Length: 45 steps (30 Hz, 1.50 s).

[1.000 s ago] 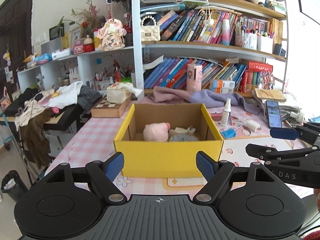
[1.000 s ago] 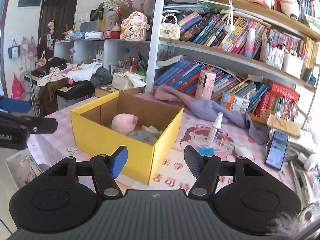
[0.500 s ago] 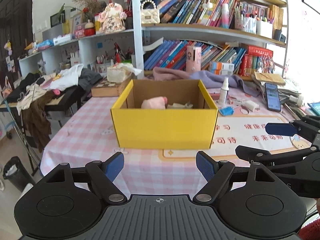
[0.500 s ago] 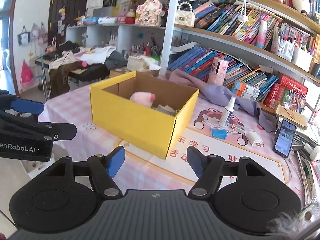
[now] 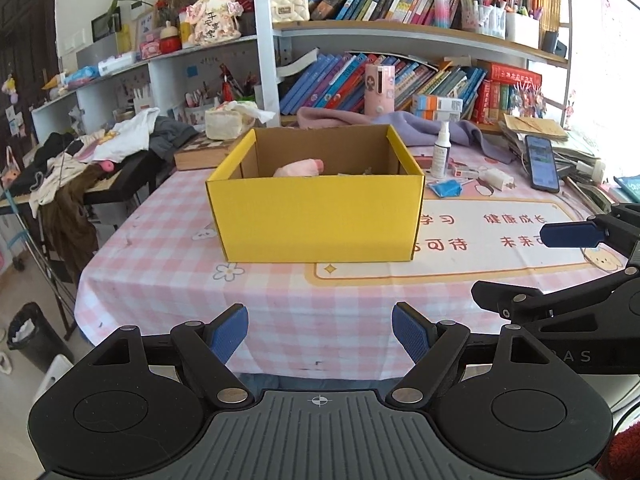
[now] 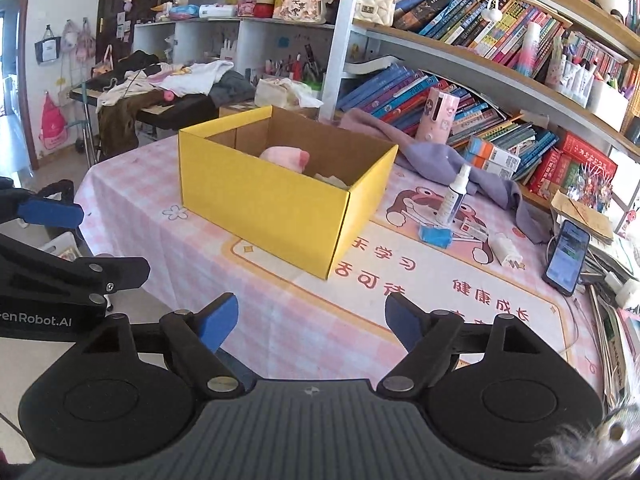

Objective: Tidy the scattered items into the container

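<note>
A yellow cardboard box stands open on the pink checked tablecloth, with a pink plush lying inside. Right of the box lie a white spray bottle, a blue packet and a white charger. My left gripper hangs open over the table's near edge, well short of the box, with nothing between its fingers. My right gripper is beside it on the right, its jaws opening and empty.
A phone and stacked papers lie at the table's right end. A purple cloth sprawls behind the box before the bookshelf. A clothes-covered side table and a black bin stand to the left.
Both grippers have drawn back from the box and sunk toward the table's near edge, so the box looks farther off. The right gripper's fingers have spread wider apart.
</note>
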### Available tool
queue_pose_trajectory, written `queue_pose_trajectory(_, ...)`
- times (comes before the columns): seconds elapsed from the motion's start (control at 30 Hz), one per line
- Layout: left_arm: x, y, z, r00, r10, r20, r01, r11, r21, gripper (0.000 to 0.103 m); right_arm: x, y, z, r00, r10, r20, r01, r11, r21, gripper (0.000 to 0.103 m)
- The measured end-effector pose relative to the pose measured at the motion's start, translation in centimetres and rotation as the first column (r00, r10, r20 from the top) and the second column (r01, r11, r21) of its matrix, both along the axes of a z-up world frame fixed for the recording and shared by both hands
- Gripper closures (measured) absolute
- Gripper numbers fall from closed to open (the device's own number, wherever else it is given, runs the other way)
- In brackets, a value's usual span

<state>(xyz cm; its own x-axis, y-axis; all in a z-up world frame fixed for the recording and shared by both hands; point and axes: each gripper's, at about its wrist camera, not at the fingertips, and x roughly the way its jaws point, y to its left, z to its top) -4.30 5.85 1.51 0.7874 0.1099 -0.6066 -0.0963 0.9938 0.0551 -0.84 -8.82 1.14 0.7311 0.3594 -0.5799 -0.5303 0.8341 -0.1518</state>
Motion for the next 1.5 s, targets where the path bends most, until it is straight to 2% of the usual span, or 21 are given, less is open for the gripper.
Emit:
queue_pose_trajectory(0.1,0.1,-0.2,-0.1,1.000,0.005,-0.005,-0.005,1.000,0.006,0.014,0.1,-0.2,-0.3,1.000,-0.006,-0.008,0.006,1.000,-0.007,0.023)
queue_pose_trajectory(0.43,1.0,-0.5,-0.4,0.999,0.001,-0.034,0.000,1.000,0.023,0.007,0.9,-0.7,-0.6,1.000,-0.004,-0.016,0.004,1.000,-0.016,0.022)
queue_pose_trajectory(0.6,1.1,-1.1,-0.9,0.997,-0.015,-0.073,0.017,0.999,0.040,0.007,1.3,-1.6,-0.6,1.000,-0.005,-0.020,0.004,1.000,-0.031,0.020)
queue_pose_trajectory(0.83,1.8,-2.2,-1.2,0.996,-0.038,-0.079,0.041,0.998,0.037,0.007,2.0,-3.3,-0.8,0.999,-0.033,-0.030,0.032,0.999,-0.043,0.020)
queue_pose_trajectory(1.23,3.1,-4.7,-1.5,0.986,-0.129,-0.103,0.133,0.990,0.036,0.007,2.3,-6.5,-1.1,0.994,-0.106,-0.033,0.105,0.994,-0.042,0.020)
queue_pose_trajectory(1.5,4.0,-7.2,-1.5,0.971,-0.216,-0.100,0.220,0.975,0.041,0.007,2.2,-8.6,-1.1,0.984,-0.177,-0.023,0.176,0.984,-0.035,0.020)
